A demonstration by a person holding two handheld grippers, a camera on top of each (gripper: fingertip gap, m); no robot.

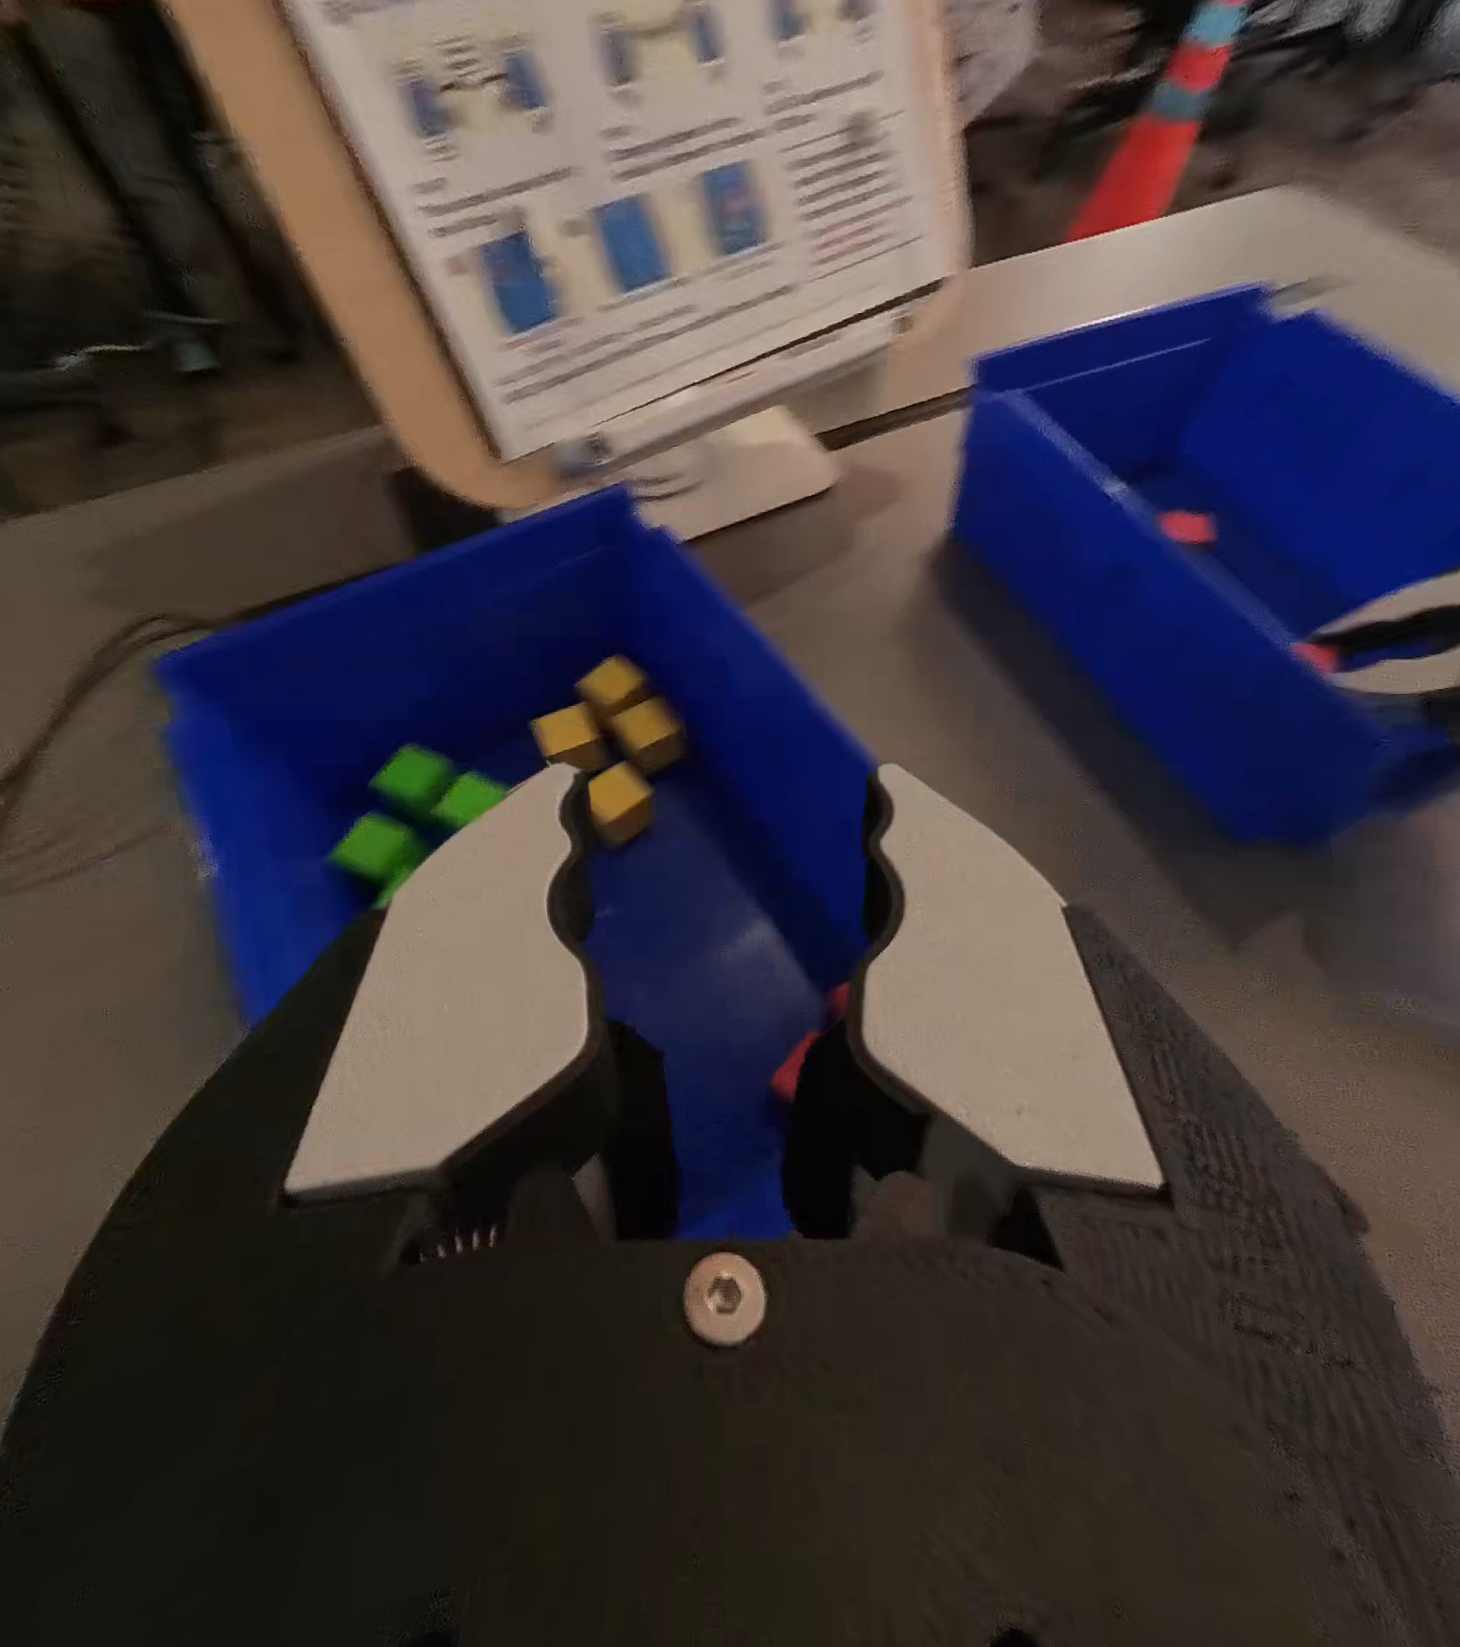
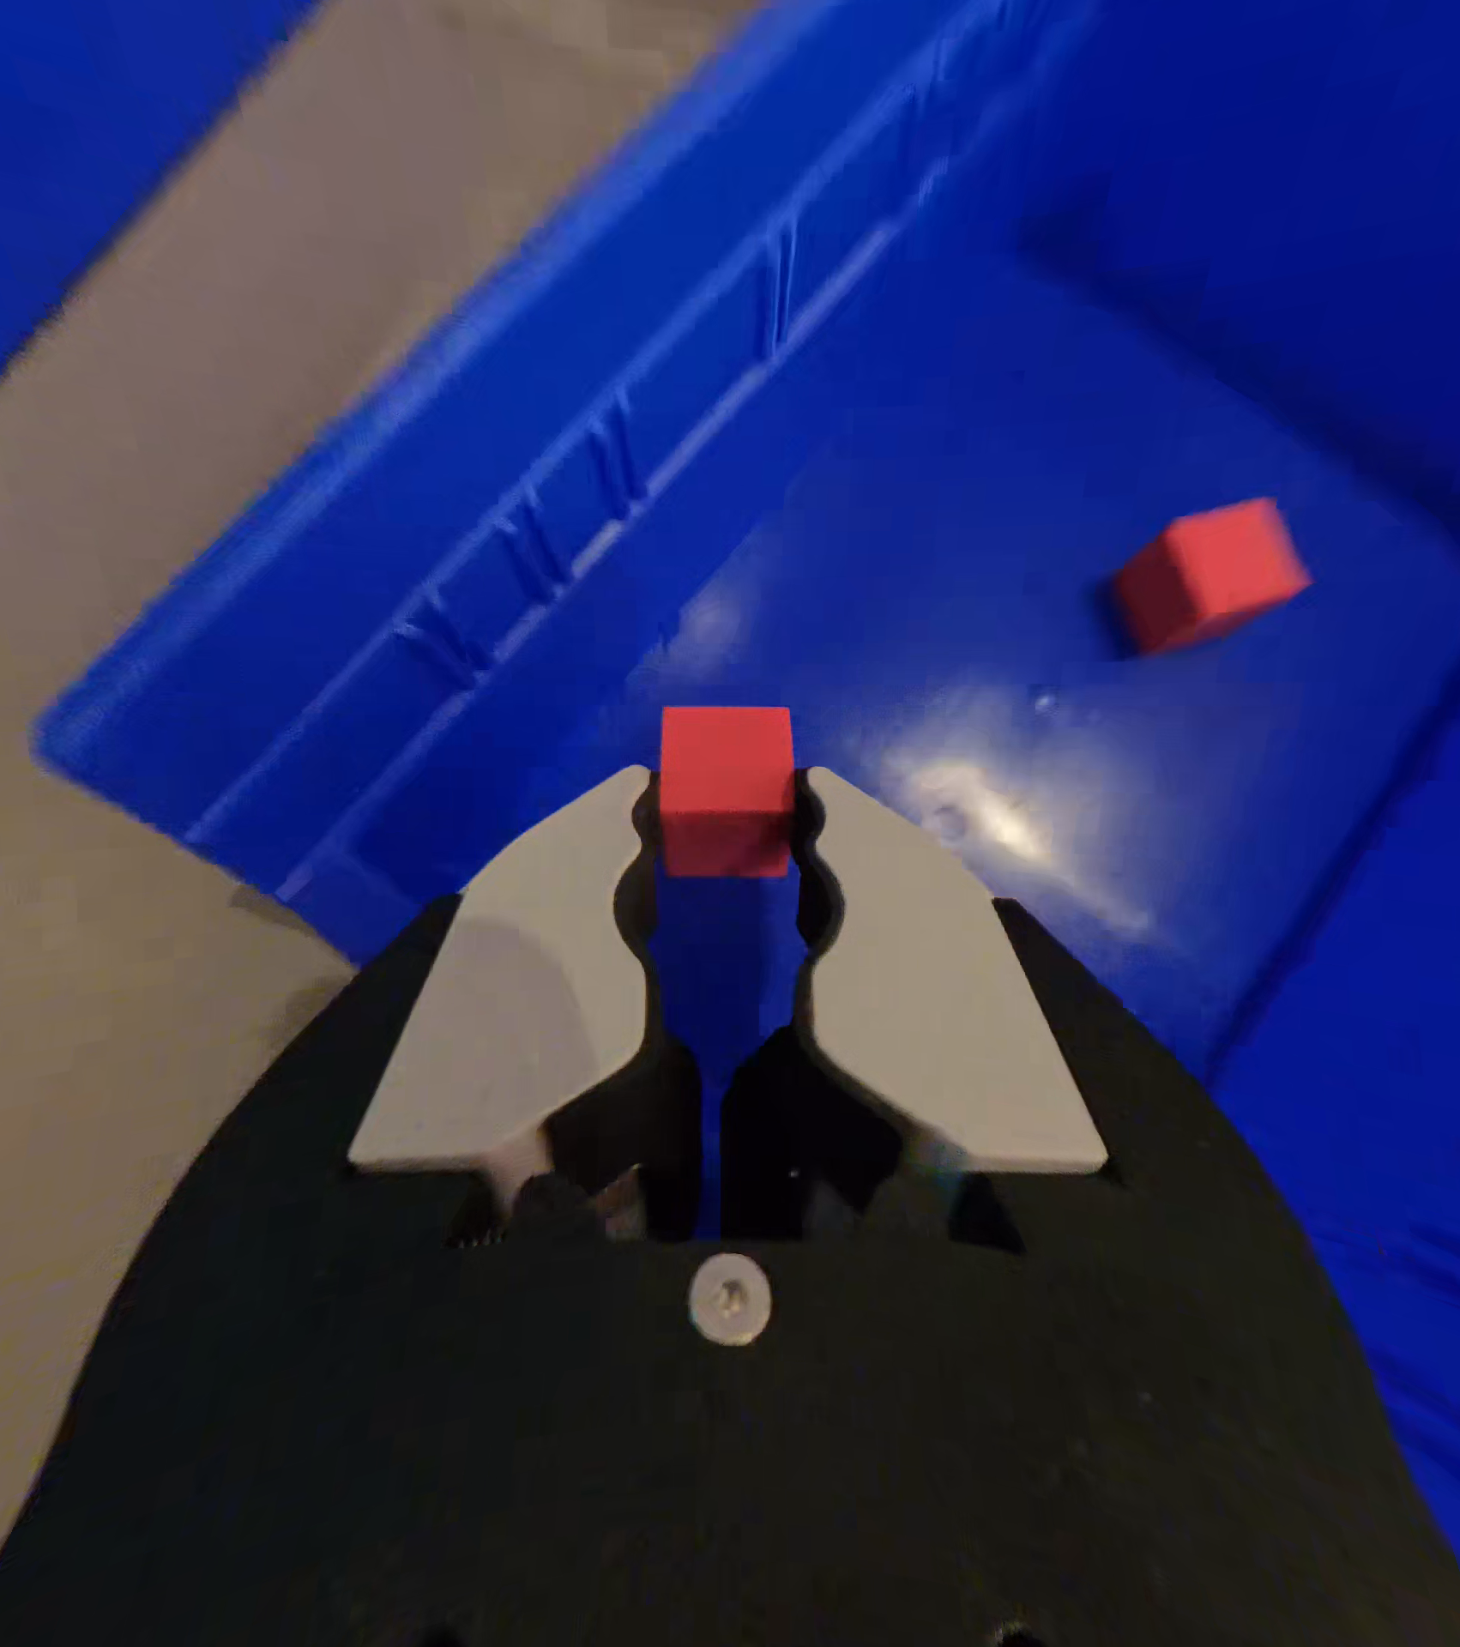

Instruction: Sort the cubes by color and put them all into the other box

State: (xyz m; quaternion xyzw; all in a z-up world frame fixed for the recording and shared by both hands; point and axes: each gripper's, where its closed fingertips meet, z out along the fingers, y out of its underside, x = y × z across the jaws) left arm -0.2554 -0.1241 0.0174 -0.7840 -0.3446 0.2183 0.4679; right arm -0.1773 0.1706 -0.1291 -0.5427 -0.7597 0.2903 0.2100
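Observation:
My left gripper [image 1: 722, 784] is open and empty above a blue bin [image 1: 281, 713]. That bin holds several yellow cubes [image 1: 611, 740], several green cubes [image 1: 414, 807] and a red cube [image 1: 798, 1065] partly hidden behind my right finger. My right gripper [image 2: 726, 775] is shut on a red cube [image 2: 725, 789] and holds it over the floor of a second blue bin [image 2: 530, 535]. Another red cube [image 2: 1208, 570] lies on that bin's floor at the far right. The right gripper also shows in the left wrist view [image 1: 1332, 655] over the second bin [image 1: 1092, 570].
The bins stand on a grey table [image 1: 851, 570]. An upright board with a printed sheet [image 1: 619, 205] stands behind them. An orange cone [image 1: 1145, 151] is at the back right. Cables [image 1: 22, 713] lie at the left.

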